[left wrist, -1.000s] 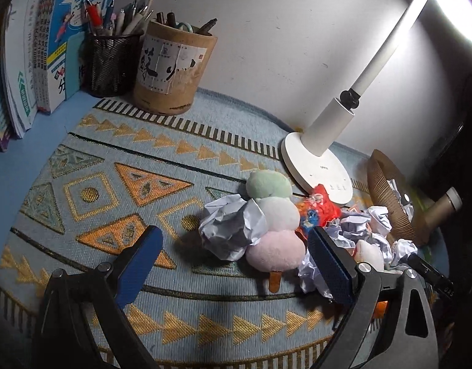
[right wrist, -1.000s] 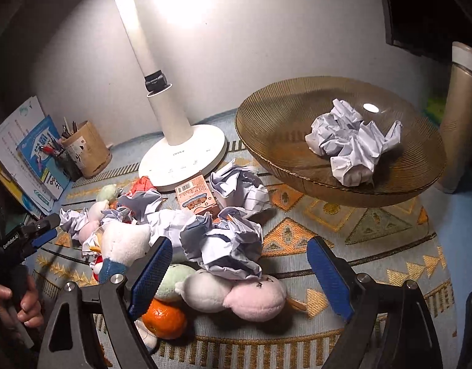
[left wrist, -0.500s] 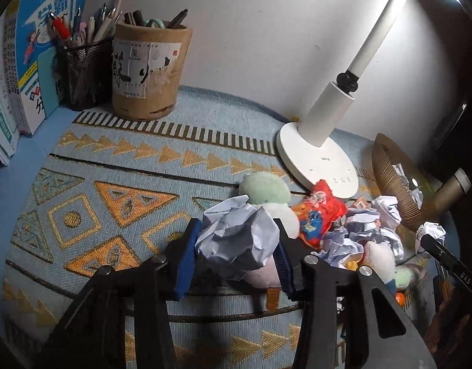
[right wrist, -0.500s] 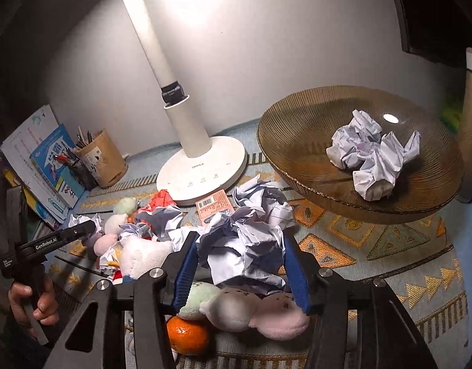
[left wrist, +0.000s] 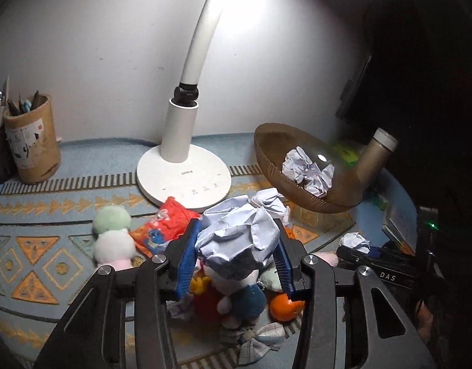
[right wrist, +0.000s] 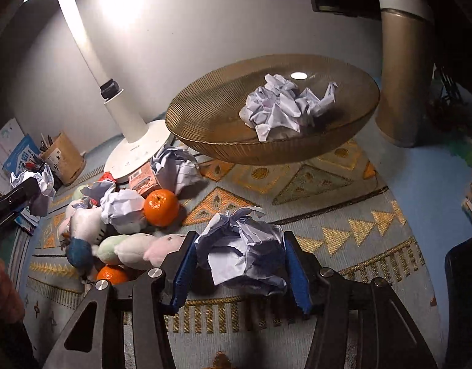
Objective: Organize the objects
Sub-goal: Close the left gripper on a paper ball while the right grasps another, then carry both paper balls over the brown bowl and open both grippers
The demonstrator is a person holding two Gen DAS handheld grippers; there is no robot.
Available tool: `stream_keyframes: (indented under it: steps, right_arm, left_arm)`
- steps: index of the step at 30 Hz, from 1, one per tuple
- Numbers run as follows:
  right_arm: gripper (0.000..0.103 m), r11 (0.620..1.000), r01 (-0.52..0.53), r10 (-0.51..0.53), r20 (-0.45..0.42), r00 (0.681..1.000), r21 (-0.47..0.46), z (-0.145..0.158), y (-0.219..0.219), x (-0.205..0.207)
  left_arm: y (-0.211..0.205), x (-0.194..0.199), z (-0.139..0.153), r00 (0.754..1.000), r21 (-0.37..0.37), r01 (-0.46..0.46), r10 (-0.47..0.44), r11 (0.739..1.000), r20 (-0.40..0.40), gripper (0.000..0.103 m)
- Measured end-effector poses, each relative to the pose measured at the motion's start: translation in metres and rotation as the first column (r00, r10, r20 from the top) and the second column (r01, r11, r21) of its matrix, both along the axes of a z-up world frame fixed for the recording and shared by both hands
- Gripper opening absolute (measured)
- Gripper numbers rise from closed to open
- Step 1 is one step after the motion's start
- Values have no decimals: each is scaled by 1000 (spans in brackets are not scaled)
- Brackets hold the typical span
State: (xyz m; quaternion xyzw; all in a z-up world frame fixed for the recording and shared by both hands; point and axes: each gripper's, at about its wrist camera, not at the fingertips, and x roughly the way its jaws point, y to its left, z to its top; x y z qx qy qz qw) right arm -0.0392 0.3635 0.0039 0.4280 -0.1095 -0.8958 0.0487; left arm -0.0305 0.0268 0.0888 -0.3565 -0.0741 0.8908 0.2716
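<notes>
Two grips: left gripper (left wrist: 236, 258) pinches a crumpled paper ball (left wrist: 237, 246); right gripper (right wrist: 240, 272) squeezes a second paper wad (right wrist: 242, 253).
Position: both wads ride above the patterned mat (right wrist: 343, 215), short of the ribbed bowl (right wrist: 205, 117) towards the desk's back right.
Risk: springy paper could slip loose, or a wad could clip the rim and tumble out.
Obstacles: lamp base (left wrist: 183, 178) and tall flask (right wrist: 403, 70) flank the bowl.
Clutter: plush toys (right wrist: 128, 246), oranges (right wrist: 161, 203), snack packet (left wrist: 165, 227) heaped mid-desk.
</notes>
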Motion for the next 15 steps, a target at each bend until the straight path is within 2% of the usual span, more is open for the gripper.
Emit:
stream_keyframes:
  steps: [3, 5, 6, 7, 10, 15]
  right_arm:
    - [55, 1000, -17, 17, 24, 1000, 6, -11, 0, -2]
    - [58, 1000, -18, 18, 39, 999, 5, -15, -1, -3]
    - [61, 1000, -21, 21, 30, 999, 6, -14, -1, -1]
    - [69, 1000, -21, 21, 15, 1000, 6, -12, -1, 2]
    - [77, 1000, -17, 16, -7, 1000, -14, -10, 3, 6]
    - [76, 1000, -5, 5, 12, 1000, -20, -13, 2, 1]
  left_arm:
    - [6, 2, -28, 999, 13, -14, 13, 1000, 29, 42]
    - [4, 6, -35, 1000, 35, -22, 22, 999, 17, 42]
    - [3, 8, -36, 1000, 48, -25, 25, 999, 4, 42]
    - [1, 10, -36, 1000, 57, -26, 26, 998, -7, 42]
    - [-3, 14, -41, 999, 63, -14, 16, 998, -31, 42]
    - [-5, 12, -43, 1000, 86, -11, 13, 996, -25, 42]
